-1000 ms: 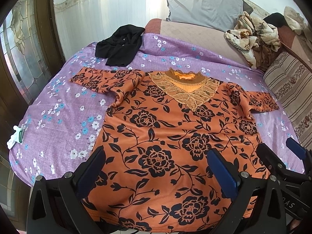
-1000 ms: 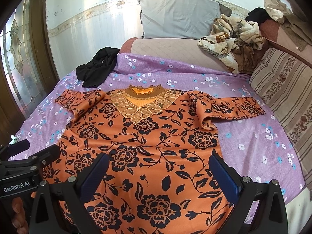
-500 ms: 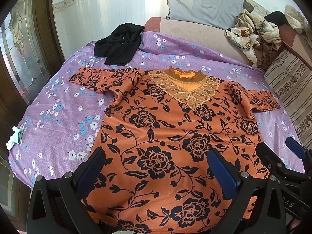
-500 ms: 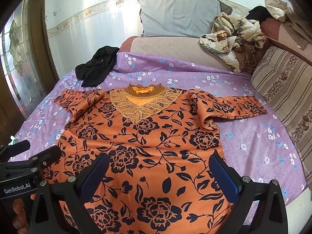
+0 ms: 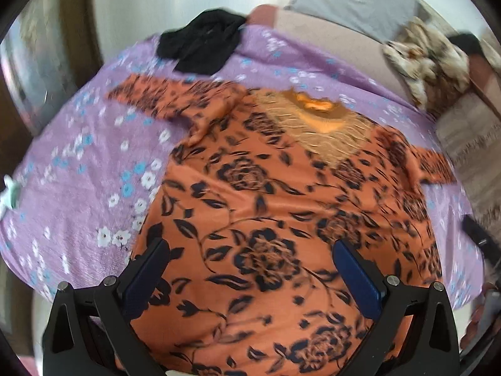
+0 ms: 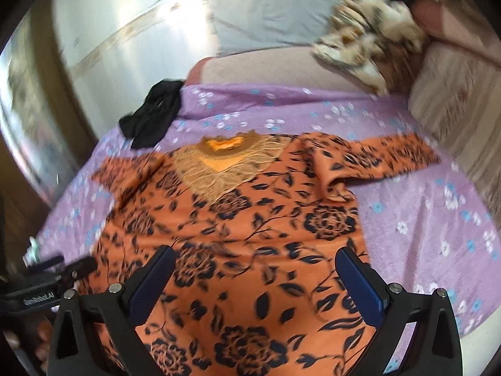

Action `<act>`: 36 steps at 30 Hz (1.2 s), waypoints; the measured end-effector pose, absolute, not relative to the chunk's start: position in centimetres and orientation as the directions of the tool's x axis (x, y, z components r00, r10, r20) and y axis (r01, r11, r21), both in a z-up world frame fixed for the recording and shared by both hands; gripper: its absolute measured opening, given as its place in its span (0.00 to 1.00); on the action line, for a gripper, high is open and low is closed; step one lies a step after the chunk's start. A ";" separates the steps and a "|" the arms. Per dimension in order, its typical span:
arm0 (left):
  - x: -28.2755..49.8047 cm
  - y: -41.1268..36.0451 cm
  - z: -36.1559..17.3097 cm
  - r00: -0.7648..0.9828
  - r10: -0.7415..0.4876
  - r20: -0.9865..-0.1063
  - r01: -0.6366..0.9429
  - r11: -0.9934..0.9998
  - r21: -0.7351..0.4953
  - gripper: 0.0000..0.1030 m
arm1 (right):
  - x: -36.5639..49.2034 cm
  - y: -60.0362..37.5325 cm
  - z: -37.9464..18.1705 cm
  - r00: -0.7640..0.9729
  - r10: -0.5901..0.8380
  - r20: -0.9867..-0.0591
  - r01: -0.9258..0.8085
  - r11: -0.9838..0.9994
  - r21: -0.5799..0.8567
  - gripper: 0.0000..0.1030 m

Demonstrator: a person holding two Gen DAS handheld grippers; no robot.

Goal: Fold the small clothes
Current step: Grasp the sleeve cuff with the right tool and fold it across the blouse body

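Both claws wide, nothing held. L claw (image 5: pixel 250 269) hangs over lower hem zone of orange floral top (image 5: pixel 281 219), its blue pads (image 5: pixel 147 269) apart w/ fabric showing between them; contact w/ cloth can't be told. R claw (image 6: pixel 253 275) same config over the hem on the top's other side, pads (image 6: pixel 360 282) spread, nothing between them but the print below.

Top lies flat, front up, on purple flowered bedsheet (image 6: pixel 422 213), neckline w/ tan lace yoke (image 6: pixel 225 163) pointing toward head of bed. Both sleeves spread out sideways from the body; the sleeve on R side (image 6: pixel 385 159) has a bunched fold near the armpit. Hem end of top reaches the near edge of bed, under both claws.

Ref = top:
- black garment (image 5: pixel 200 47) crumpled beyond the L sleeve, apart from it, at far L corner of sheet.
- grey pillow (image 6: pixel 275 15) beyond the neckline, against wall.
- pile of patterned beige/brown cloth (image 6: pixel 369 31) beyond and to R of the R sleeve.
- striped cushion (image 6: pixel 454 94) to R of R sleeve.
- small pale green clip (image 5: pixel 9 194) well to L of the body, at sheet edge.

L claw's body w/ printed label (image 6: pixel 37 294) visible low L in R wrist view, fingers of a hand (image 6: pixel 40 338) under it. Both views motion-blurred.
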State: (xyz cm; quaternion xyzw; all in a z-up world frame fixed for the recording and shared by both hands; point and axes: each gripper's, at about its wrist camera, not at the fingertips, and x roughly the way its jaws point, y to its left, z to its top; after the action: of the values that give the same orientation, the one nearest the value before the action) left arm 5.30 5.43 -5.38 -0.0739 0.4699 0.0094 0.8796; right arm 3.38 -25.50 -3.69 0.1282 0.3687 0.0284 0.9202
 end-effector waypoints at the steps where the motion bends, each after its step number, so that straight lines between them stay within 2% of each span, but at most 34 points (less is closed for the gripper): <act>1: 5.9 6.6 -5.9 0.553 -0.048 -0.832 -0.116 0.984 -0.134 1.00 | 4.2 -27.9 -3.9 0.731 0.152 -0.665 0.076 0.951 0.301 1.00; 6: 8.2 10.0 -7.8 0.530 0.015 -0.848 -0.215 0.970 -0.116 1.00 | 9.8 -39.6 -5.8 0.728 0.112 -0.677 0.265 0.865 0.427 1.00; 12: 9.8 11.3 -9.6 0.507 0.037 -0.861 -0.233 0.968 -0.096 1.00 | 16.8 -48.7 -9.2 0.634 -0.062 -0.771 0.452 0.838 0.305 1.00; 22: 11.7 10.4 -11.6 0.476 0.053 -0.878 -0.201 0.978 -0.050 1.00 | 24.3 -53.1 -11.8 0.569 -0.195 -0.799 0.531 0.829 0.176 0.99; 31: 12.5 10.4 -12.3 0.474 0.052 -0.879 -0.190 0.981 -0.045 1.00 | 26.3 -53.4 -14.0 0.538 -0.208 -0.817 0.562 0.811 0.164 0.98; 36: 12.4 10.6 -12.6 0.472 0.059 -0.880 -0.186 0.982 -0.034 1.00 | 26.6 -53.3 -14.5 0.524 -0.234 -0.819 0.571 0.810 0.134 0.93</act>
State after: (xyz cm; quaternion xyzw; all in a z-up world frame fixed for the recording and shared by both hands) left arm 12.41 10.61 -12.63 -0.0624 0.5087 0.0715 0.8557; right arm 26.60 -53.35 -14.48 0.1977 0.4267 -0.2365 0.8502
